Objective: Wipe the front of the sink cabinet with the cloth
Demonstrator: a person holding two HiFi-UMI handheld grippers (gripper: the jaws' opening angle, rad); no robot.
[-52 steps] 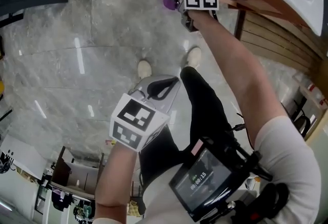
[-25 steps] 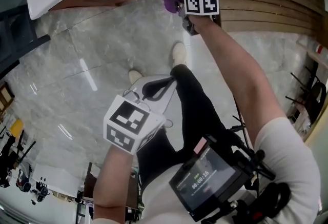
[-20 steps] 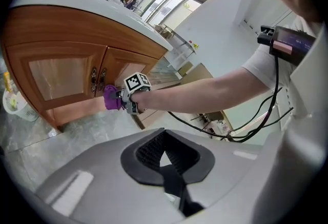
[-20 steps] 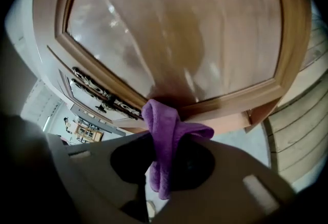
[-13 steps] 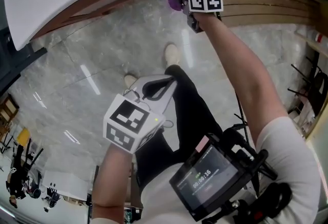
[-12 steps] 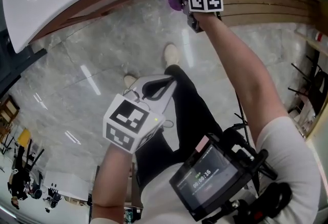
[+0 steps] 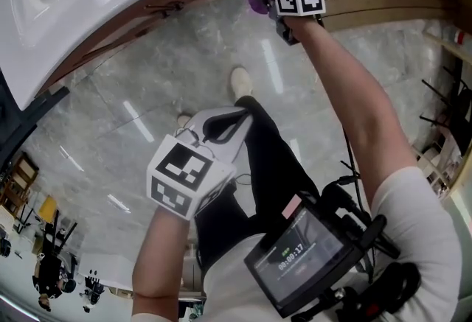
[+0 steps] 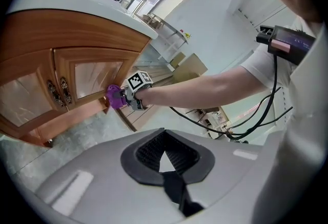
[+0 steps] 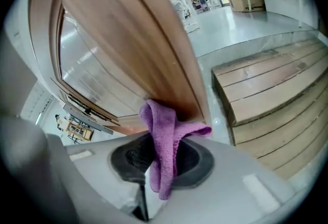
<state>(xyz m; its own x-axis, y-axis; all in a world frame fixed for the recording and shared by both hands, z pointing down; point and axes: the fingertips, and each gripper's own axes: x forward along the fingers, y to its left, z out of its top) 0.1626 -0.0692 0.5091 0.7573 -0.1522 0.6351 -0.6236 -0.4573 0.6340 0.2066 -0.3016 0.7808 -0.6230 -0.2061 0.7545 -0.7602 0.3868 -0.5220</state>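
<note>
We pressed the purple cloth (image 9: 163,151), clamped in our right gripper (image 9: 165,169), to the cabinet front (image 9: 133,38). Our left gripper (image 8: 164,166) was closed, empty. Rubbing might tug the cloth loose.

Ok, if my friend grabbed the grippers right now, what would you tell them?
Right gripper: jaws shut on the purple cloth, which is pressed on the sink cabinet wood near one end.
Left gripper: jaws shut, nothing in them, held back over the floor.
How much is wiped already can't be told.
Left to do: rub the cloth across the doors.
</note>
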